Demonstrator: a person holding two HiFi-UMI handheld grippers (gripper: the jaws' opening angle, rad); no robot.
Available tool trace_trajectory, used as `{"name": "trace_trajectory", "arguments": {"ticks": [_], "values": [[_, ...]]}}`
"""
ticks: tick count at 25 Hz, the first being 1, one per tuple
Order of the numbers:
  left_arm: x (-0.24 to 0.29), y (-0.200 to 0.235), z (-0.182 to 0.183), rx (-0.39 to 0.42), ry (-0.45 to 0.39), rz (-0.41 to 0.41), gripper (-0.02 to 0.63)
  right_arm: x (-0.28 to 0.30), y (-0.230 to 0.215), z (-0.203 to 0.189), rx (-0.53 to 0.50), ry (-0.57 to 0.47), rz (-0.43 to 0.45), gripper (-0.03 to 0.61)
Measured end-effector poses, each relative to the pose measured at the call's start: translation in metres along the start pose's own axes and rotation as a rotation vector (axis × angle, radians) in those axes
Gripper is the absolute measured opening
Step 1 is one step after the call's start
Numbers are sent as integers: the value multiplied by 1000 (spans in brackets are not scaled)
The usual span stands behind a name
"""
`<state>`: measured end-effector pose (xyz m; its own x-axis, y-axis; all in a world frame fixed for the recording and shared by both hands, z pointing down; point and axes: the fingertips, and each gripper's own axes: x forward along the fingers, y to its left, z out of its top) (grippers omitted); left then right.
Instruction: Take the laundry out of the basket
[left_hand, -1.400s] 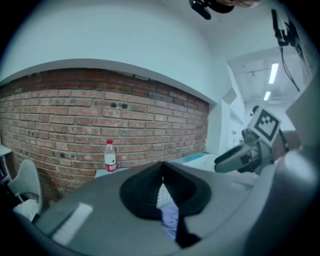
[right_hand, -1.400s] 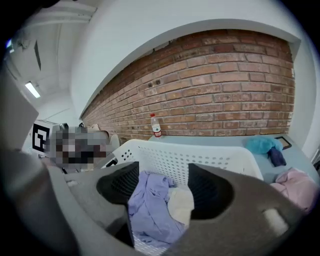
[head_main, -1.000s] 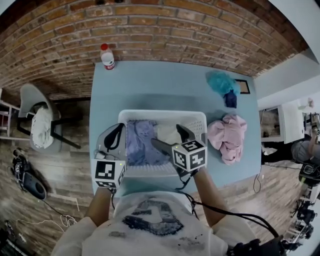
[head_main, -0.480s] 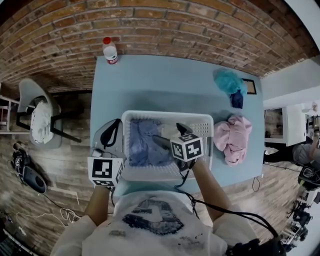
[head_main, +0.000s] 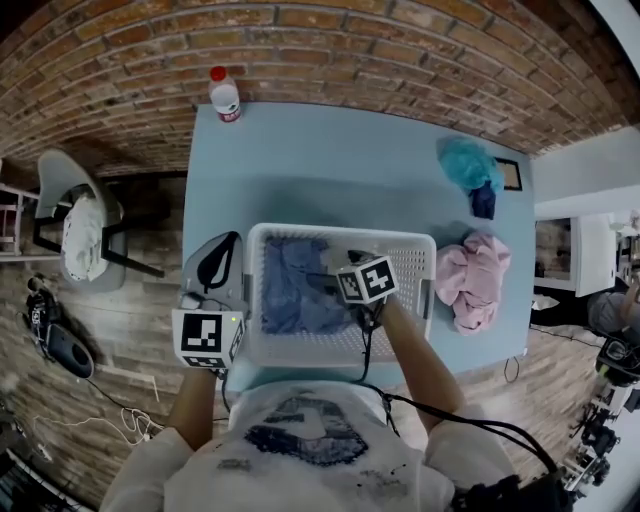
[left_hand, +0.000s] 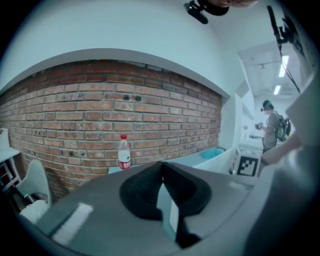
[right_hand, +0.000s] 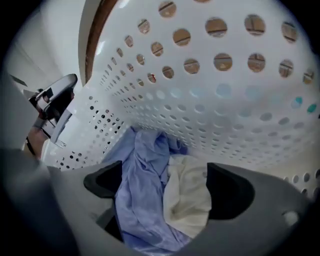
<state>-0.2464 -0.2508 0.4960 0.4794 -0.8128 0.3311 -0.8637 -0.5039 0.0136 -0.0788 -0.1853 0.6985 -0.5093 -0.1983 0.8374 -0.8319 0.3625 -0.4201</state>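
Head view: right claw (head_main: 331, 268) spread, now deeper in basket (head_main: 300, 229); left claw (head_main: 224, 243) pressed together

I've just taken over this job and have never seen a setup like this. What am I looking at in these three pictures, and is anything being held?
There is no robot arm here: a person holds a two-jaw gripper in each hand. The head view looks down from a camera on the person's head. The other two pictures come from cameras riding on each gripper, looking along its jaws.

On the blue table stand a white laundry basket and a water bottle at the far edge. To the right lie a pink garment and a teal garment.

The right gripper is down inside the basket. Its jaws are apart, with a blue garment and a cream garment between them, not yet pinched. The left gripper is outside the basket's left side, jaws together on nothing.
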Motion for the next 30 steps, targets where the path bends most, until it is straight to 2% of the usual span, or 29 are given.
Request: {"name": "trace_trajectory", "arguments": {"ticks": [7,14,19,26,30], "values": [[3,-1,-7,-10,18,-10,-8,25,15,-19,-59,99,63,526],[2,5,-13,-20,25,-1,-8,34,34,-22,-146,137,67,526],[0,6,-15,-30,27,4,-8,42,43,-30,-237,193,22,526],[-1,7,-16,-41,28,2,-8,55,53,-30,-393,204,-58,526],[-1,7,-18,-43,27,1,-8,60,51,-31,-419,210,-84,526]]}}
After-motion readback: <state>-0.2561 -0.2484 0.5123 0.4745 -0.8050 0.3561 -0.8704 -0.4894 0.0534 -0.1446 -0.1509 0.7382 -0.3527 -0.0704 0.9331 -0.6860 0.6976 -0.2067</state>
